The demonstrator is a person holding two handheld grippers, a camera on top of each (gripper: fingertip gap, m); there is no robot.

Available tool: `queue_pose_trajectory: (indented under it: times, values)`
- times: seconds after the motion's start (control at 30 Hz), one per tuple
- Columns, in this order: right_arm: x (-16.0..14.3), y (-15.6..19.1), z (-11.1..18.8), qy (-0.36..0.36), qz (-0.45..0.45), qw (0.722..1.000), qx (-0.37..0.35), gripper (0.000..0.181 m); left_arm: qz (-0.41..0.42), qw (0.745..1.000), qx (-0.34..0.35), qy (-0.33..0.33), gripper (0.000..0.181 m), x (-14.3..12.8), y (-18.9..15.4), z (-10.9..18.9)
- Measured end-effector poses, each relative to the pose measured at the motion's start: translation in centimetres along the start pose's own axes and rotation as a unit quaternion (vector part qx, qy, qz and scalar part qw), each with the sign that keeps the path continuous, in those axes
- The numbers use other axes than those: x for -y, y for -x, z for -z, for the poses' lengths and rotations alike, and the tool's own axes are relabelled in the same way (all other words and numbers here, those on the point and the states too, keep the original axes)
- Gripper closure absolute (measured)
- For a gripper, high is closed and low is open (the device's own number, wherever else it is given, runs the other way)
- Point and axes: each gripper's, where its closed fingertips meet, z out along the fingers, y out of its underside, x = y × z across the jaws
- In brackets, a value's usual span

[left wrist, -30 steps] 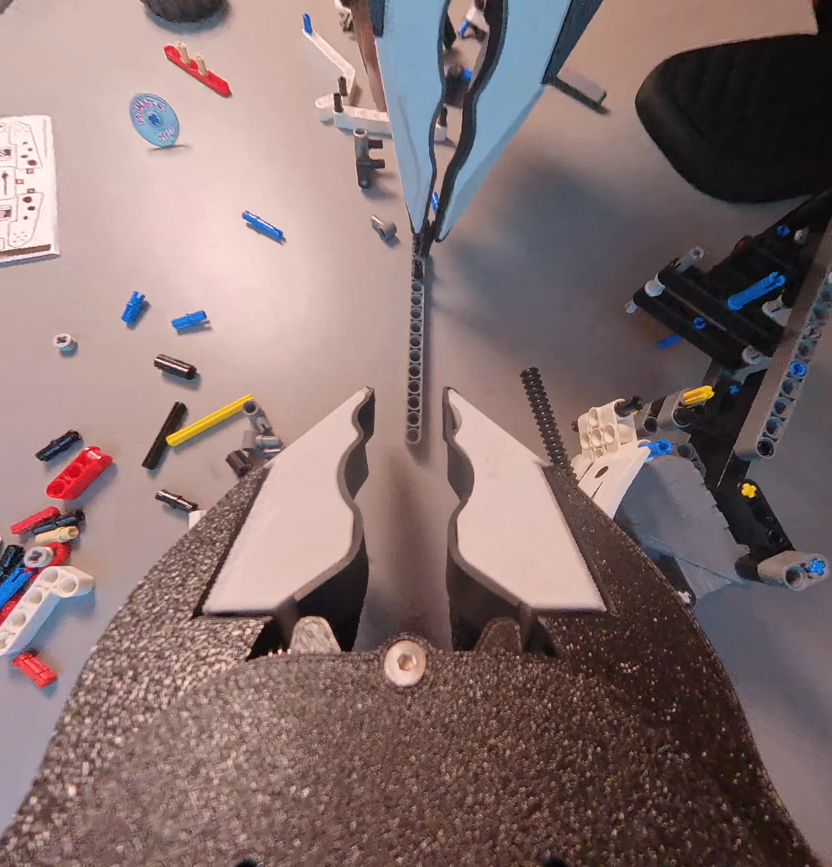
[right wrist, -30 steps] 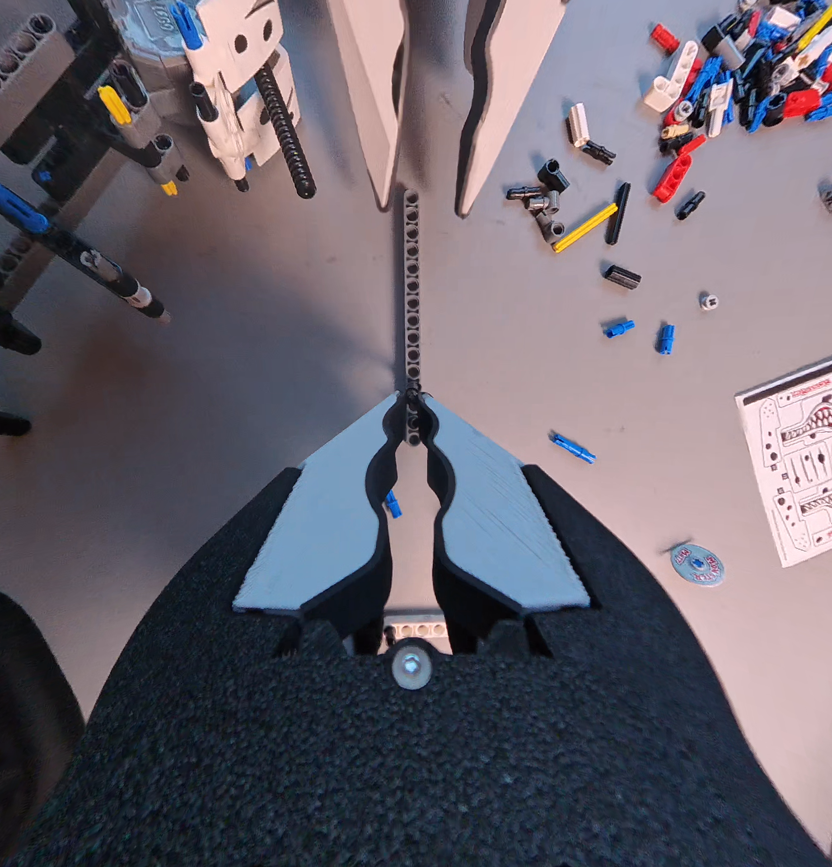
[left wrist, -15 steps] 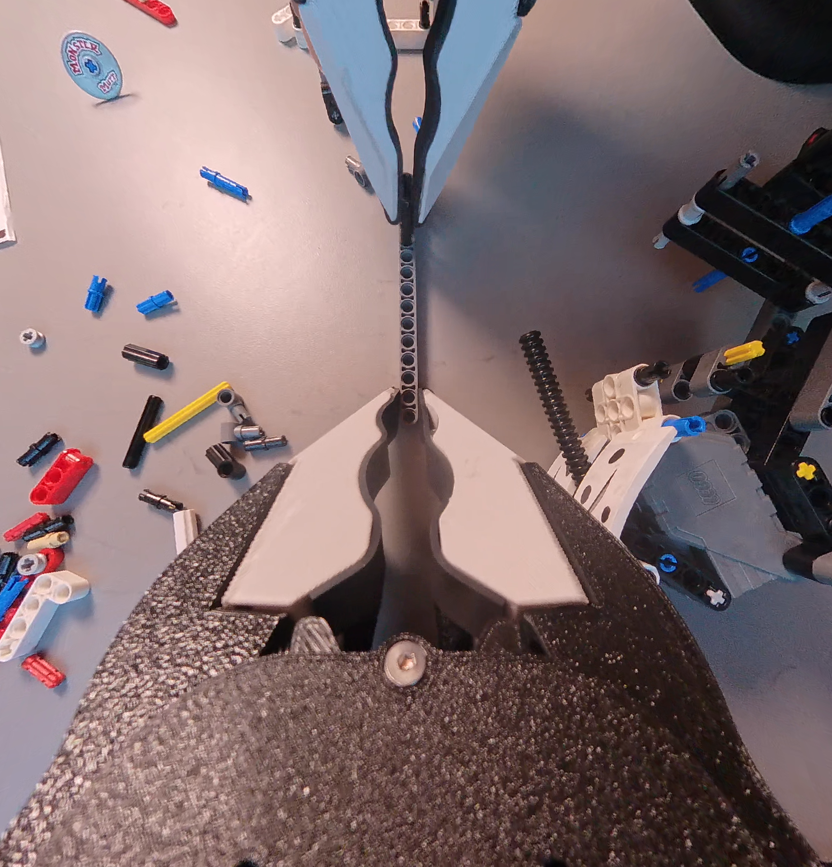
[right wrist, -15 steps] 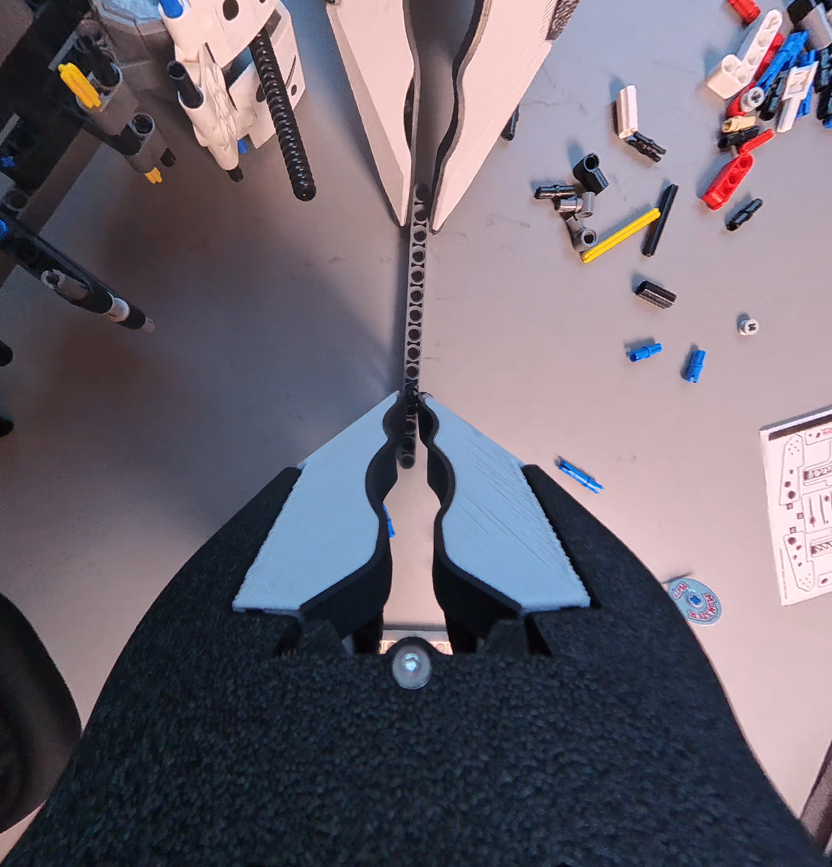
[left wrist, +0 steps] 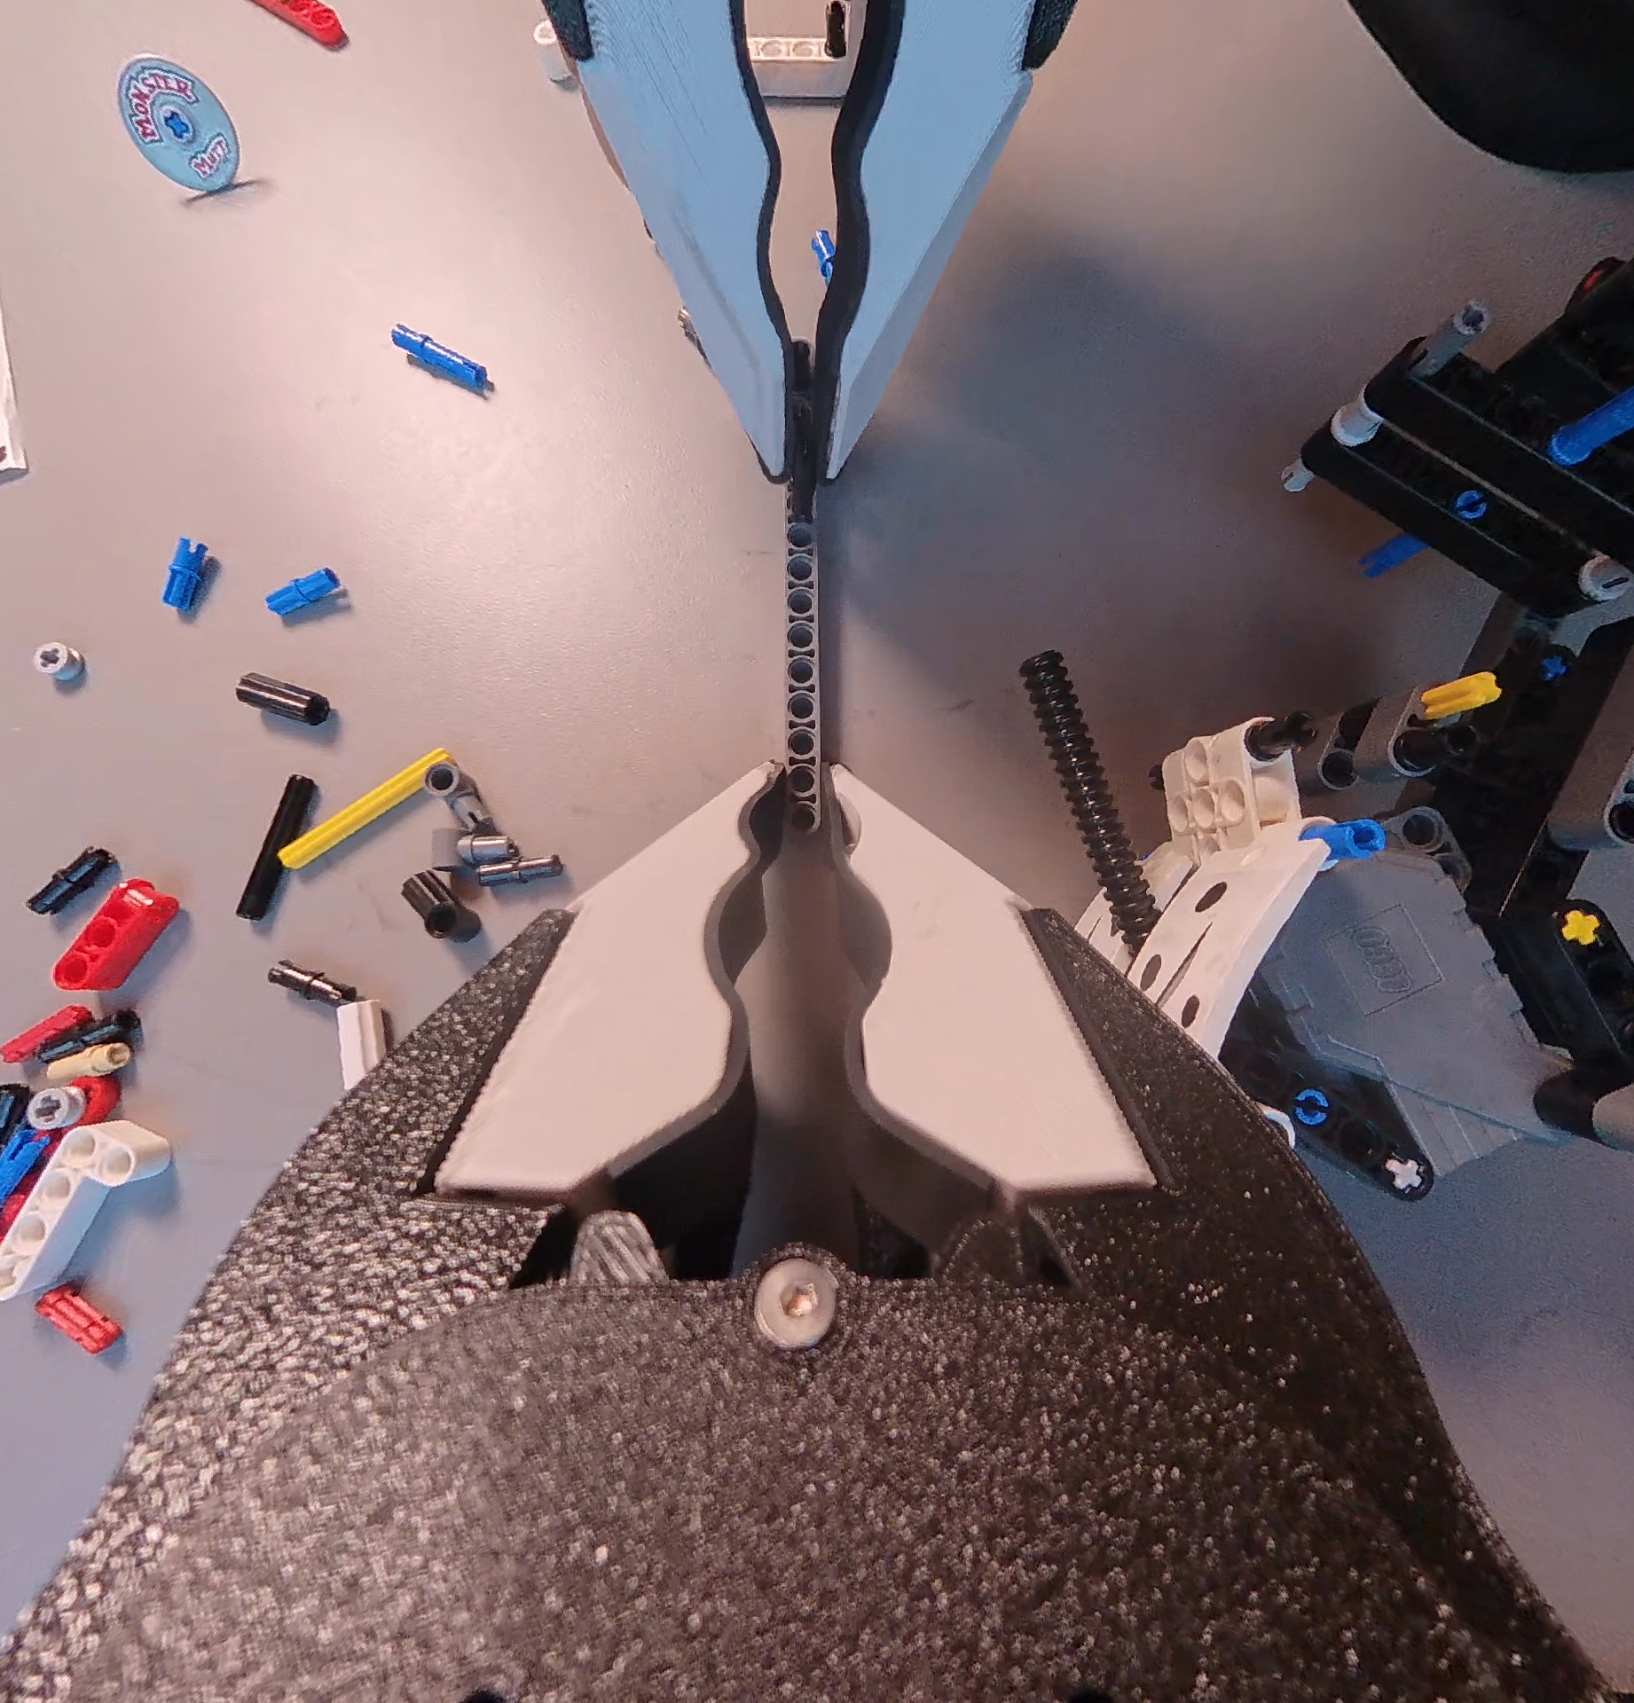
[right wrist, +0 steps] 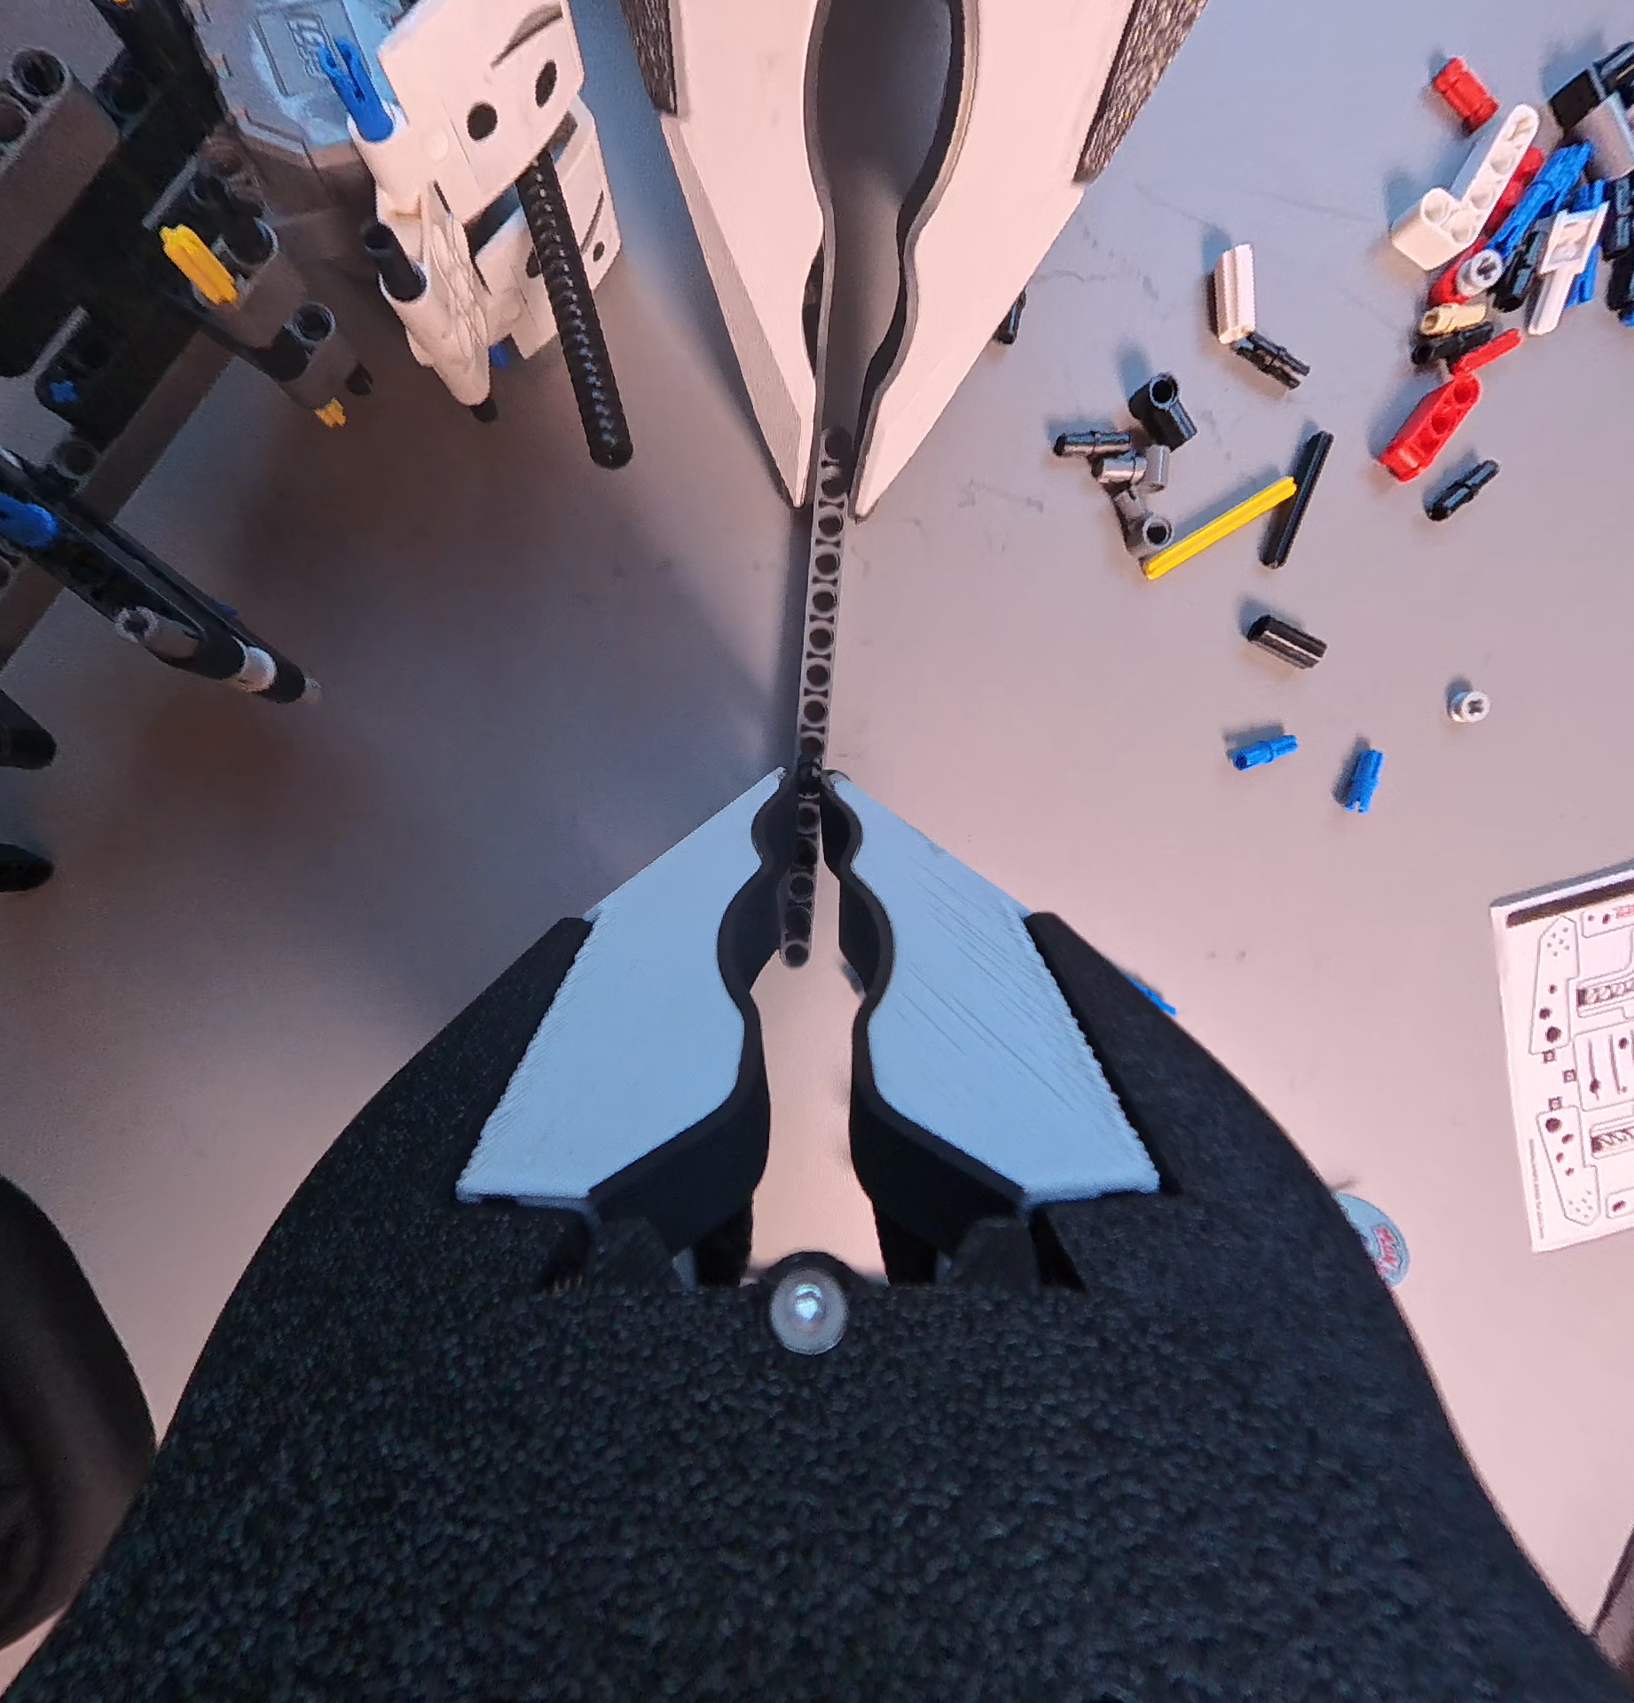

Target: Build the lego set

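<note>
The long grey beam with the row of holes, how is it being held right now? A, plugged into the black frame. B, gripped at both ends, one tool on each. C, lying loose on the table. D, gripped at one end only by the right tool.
B: the long grey beam spans between the left tool and the right tool, each closed on one end.

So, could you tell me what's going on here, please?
A person is building a lego set with two handheld grippers. The left gripper and the right gripper each clamp one end of a long grey holed beam above the table. Loose pieces and the half-built model lie to either side.
</note>
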Motion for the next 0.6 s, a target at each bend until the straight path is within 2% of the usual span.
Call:
queue_pose_trajectory:
  times: [0.6]
  values:
    - [1.3,-0.2,-0.7,0.007,0.017,1.000,0.012,0.177,0.000,1.000,0.001,0.001,0.174,0.0,0.0,0.0]
